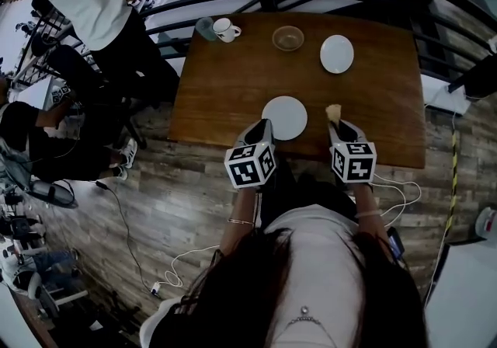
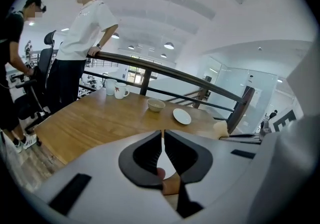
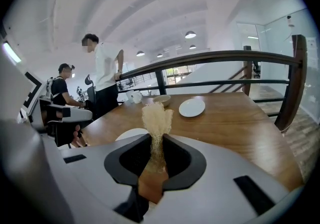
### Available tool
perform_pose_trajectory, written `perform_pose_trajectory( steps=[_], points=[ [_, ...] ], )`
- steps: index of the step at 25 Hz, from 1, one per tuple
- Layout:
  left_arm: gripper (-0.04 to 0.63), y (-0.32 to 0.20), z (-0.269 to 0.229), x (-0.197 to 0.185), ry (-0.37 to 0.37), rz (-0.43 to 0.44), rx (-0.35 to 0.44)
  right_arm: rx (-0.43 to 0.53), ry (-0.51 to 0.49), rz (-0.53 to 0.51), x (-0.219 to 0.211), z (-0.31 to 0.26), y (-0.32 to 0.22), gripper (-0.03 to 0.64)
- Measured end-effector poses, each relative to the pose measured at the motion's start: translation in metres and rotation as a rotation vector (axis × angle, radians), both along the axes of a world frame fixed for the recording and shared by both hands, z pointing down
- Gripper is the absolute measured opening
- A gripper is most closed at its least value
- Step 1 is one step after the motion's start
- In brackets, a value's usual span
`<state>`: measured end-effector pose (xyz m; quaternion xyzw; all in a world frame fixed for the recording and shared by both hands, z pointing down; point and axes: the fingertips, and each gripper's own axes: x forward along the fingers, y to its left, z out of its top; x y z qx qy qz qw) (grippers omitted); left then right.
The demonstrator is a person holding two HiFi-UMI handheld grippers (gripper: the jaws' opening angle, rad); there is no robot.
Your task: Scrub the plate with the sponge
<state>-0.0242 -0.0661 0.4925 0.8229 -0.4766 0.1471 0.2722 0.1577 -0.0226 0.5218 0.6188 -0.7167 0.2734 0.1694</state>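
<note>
Plate, head view: the near plate [image 1: 285, 117] is seen lying on the table [image 1: 225, 86], close to the edge nearest the person, between the 2 grippers.
Left gripper, head view: the left gripper [image 1: 262, 130] is held at the left rim of the near plate.
Right gripper, head view: the right gripper [image 1: 338, 127] is held just right of the near plate, with the sponge [image 1: 333, 112] sticking out past its tips.
Far side, head view: 1 far plate [image 1: 337, 53], 1 bowl [image 1: 288, 38] and 1 cup [image 1: 225, 29] are set along the far side of the table.
Jaws, left gripper view: the jaws are seen brought almost together, with only a thin slit left and nothing caught in it.
Background, left gripper view: a person [image 2: 82, 33] in a white shirt is seen leaning on the railing [image 2: 150, 65].
Jaws, right gripper view: the jaws are clamped on the tan, fibrous sponge, which is held upright.
Plate, right gripper view: the near plate is partly seen past the gripper body, left of the sponge and apart from it.
</note>
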Motion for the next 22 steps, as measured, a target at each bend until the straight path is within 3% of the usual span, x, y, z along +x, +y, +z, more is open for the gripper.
perform_pose_trajectory(
  steps=[12,22],
  points=[
    [0.025,0.005,-0.014,0.014,-0.068,0.039,0.127,0.032,0.020,0.067,0.015,-0.012,0.003,0.080],
    [0.025,0.003,-0.014,0.020,-0.068,0.057,0.141,0.021,0.062,0.087,0.019,-0.012,0.007,0.080]
  ],
)
